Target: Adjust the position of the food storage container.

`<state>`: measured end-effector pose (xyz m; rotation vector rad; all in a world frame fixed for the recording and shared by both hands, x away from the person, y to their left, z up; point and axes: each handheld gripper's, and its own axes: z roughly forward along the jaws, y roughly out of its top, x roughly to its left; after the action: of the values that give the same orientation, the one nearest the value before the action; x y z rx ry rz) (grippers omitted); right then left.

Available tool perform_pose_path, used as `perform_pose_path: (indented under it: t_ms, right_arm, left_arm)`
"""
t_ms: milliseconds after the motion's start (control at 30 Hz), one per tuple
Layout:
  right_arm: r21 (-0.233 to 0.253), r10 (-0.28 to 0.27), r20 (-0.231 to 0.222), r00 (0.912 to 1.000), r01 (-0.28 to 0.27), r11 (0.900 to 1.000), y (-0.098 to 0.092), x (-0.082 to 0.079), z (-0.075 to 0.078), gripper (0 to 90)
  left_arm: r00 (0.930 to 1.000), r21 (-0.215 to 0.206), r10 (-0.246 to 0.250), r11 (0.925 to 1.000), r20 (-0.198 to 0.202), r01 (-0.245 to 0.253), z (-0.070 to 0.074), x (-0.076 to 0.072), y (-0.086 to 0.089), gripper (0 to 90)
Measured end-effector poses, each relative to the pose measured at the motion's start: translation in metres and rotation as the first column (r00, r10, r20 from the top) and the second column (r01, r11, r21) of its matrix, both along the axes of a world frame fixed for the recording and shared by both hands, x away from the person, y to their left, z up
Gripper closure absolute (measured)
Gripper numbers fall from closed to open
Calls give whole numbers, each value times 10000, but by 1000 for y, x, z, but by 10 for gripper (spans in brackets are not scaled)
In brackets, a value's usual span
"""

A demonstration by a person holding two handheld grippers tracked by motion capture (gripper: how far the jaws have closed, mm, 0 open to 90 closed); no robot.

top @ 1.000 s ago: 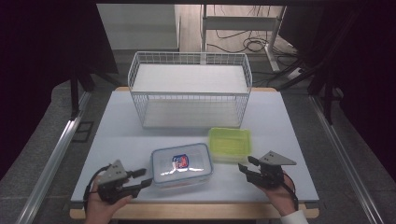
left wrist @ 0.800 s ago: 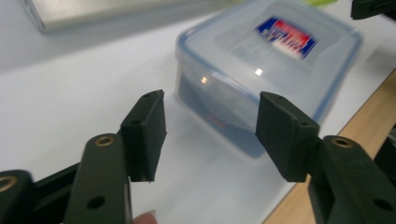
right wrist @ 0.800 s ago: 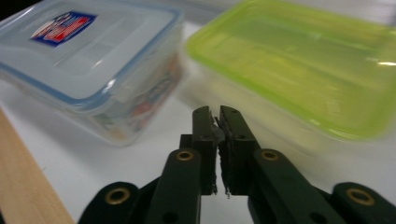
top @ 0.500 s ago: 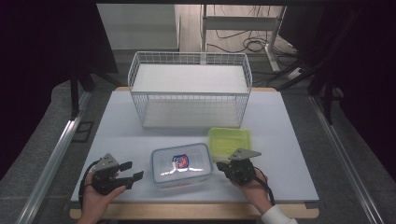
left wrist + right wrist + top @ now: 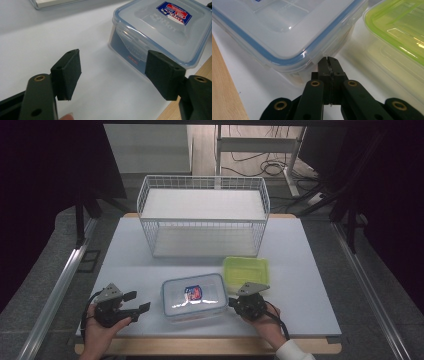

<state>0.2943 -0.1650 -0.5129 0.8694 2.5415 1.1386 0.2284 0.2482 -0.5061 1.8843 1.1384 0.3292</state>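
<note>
Landmark: the clear container (image 5: 194,297), blue-rimmed lid with a red-and-blue label, sitting on the white desk (image 5: 310,270) near your edge.

Your left hand-held gripper (image 5: 137,302) is on the desk left of the container, apart from it, jaws spread wide and pointing at its left side. In the left gripper view the 2 black pads (image 5: 68,71) stand well apart with bare desk between them; the container's side latch and lid corner sit just past the right-hand pad. No contact that I can see.

Your right hand-held gripper (image 5: 233,303) is at the container's right end, tip right against it. In the right gripper view the jaws are pressed together, nothing between them, and the tip sits at the container's rounded corner just under the lid rim (image 5: 294,58). Touching or a hair off: can't tell.

The green-lidded container (image 5: 245,271) lies just behind and right of the clear one, close beside it, flat on the desk. In the right gripper view it runs along the right side (image 5: 402,32).

The white wire basket (image 5: 202,215) stands well behind the clear container, toward the far side of the desk.

Both your hands grip the tool bodies from the near edge of the desk.
</note>
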Motion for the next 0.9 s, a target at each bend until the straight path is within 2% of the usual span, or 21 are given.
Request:
perform_pose_path:
  t_ms: [333, 533, 900]
  right_arm:
    - [17, 127, 69, 9999, -127, 9999, 0, -6, 2, 895]
    - [-36, 548, 111, 9984, -548, 9985, 6, -13, 2, 895]
    - [7, 859, 108, 9962, -859, 9963, 13, -21, 1, 895]
  left_arm:
    - [10000, -106, 9, 9999, 33, -8, 1, 0, 4, 285]
    - [10000, -105, -30, 9999, 43, 31, 1, 0, 4, 282]
    - [10000, -179, 25, 9998, 46, -24, 1, 0, 6, 282]
